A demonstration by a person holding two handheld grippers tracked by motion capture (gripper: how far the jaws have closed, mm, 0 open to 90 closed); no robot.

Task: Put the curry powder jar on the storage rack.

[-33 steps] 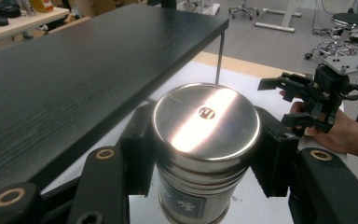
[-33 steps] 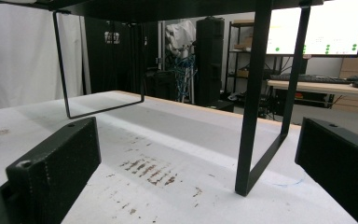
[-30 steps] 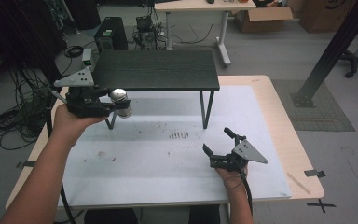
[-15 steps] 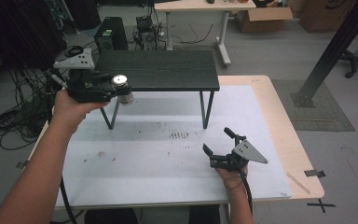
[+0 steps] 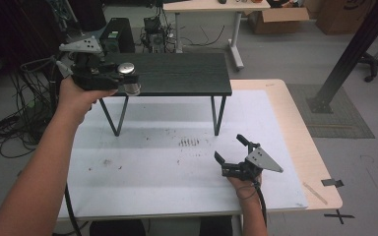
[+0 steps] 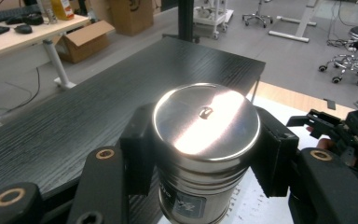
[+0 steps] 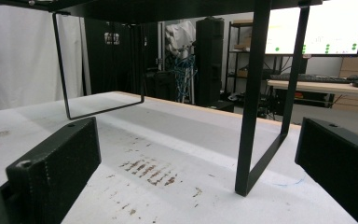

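Gripping the steel canister [image 6: 205, 140], the left gripper [image 6: 200, 154] hides its label.

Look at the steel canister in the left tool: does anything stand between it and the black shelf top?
Nothing visible does. The steel canister, clamped in the left tool, hangs at the bare black shelf top's left front edge.
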